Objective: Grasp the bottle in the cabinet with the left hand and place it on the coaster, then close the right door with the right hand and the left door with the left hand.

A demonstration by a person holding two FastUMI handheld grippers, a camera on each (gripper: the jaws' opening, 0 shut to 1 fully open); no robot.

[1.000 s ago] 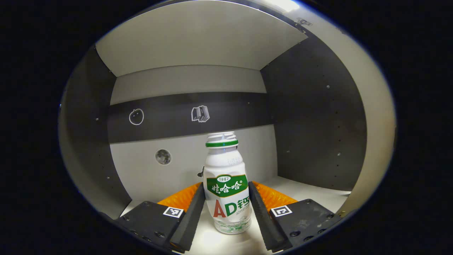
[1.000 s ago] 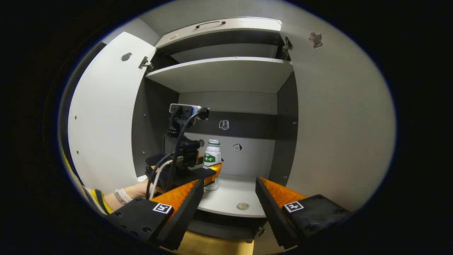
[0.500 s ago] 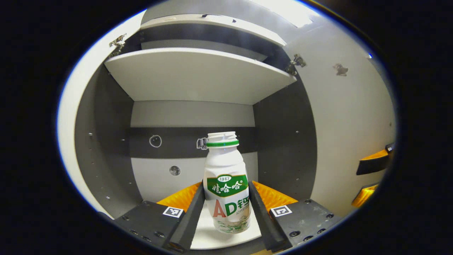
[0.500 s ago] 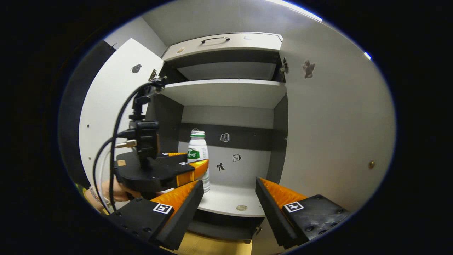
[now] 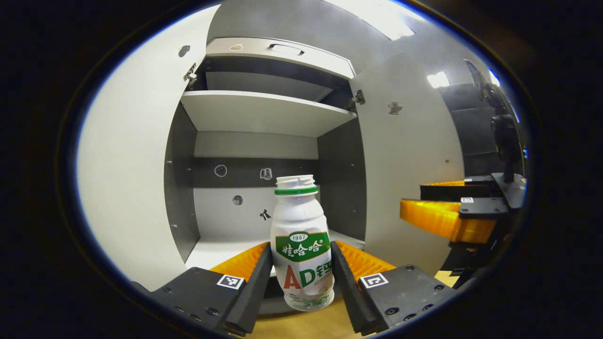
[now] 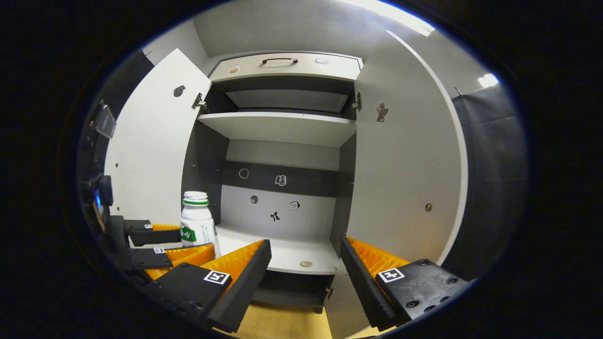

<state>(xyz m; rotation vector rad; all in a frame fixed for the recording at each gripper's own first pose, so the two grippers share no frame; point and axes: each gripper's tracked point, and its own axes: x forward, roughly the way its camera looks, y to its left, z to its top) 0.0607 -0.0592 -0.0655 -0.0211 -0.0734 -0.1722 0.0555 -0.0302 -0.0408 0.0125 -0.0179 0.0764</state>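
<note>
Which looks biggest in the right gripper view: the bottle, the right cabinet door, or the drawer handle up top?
1. Right cabinet door, by far.
2. Bottle, held in the left tool; it sits nearer the camera, so it looks larger than it is.
3. Drawer handle, smallest and farthest.

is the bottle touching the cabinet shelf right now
Apart. The left gripper view shows the bottle clamped in the left gripper, its base hanging clear before the shelf.
</note>
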